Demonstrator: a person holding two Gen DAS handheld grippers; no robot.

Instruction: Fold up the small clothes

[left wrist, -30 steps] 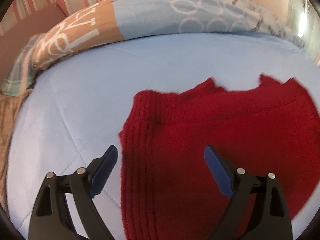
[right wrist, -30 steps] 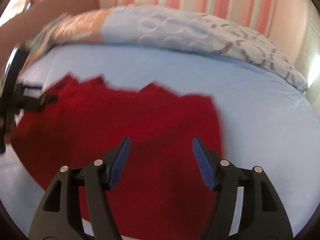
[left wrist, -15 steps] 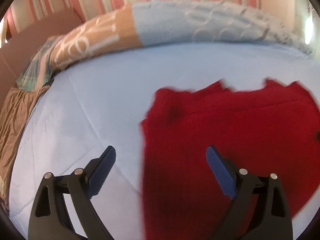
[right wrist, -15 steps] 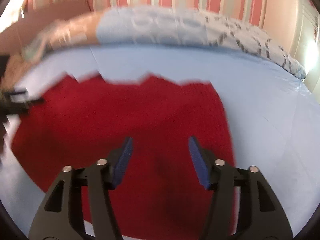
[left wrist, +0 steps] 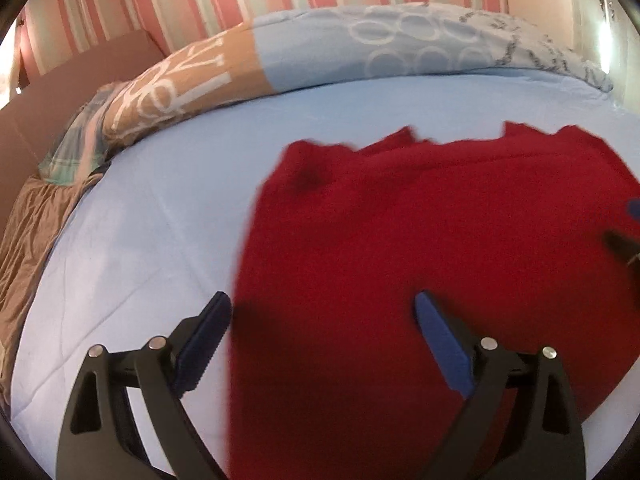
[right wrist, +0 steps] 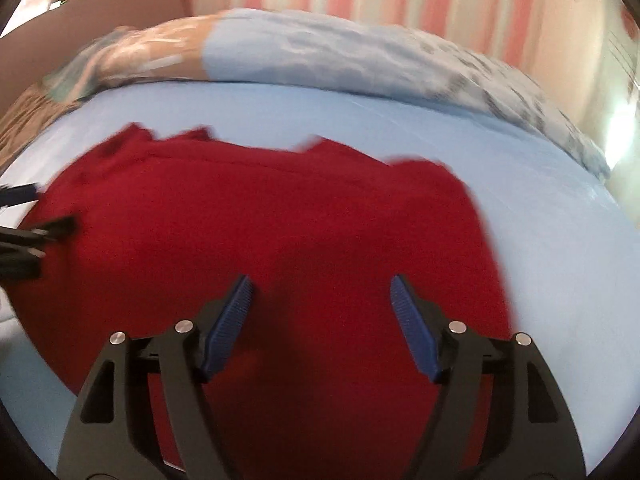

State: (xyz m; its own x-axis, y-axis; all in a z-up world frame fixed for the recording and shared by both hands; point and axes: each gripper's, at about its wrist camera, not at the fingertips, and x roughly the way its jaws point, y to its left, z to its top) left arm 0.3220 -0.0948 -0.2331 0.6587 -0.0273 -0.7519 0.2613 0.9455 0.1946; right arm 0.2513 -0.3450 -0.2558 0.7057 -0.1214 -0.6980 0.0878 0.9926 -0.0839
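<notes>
Since a second ago the left gripper [left wrist: 322, 322] has slid sideways, so its jaws now straddle the left edge of the one red sweater [left wrist: 440, 240], which lies flat on the blue bedsheet [left wrist: 152, 208]. Both grippers tilt downward with jaws opening wide, pads pressing on nothing. One patterned pillow [left wrist: 320, 48] lies behind. Only the right view shows the right gripper [right wrist: 320, 300] over the sweater's middle.

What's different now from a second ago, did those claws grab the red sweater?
No grab. Both claws, left claw and right claw, are opening, nothing pinched. The left view slid left, so the sweater sits further right in it. The sweater stays flat on the blue sheet.
</notes>
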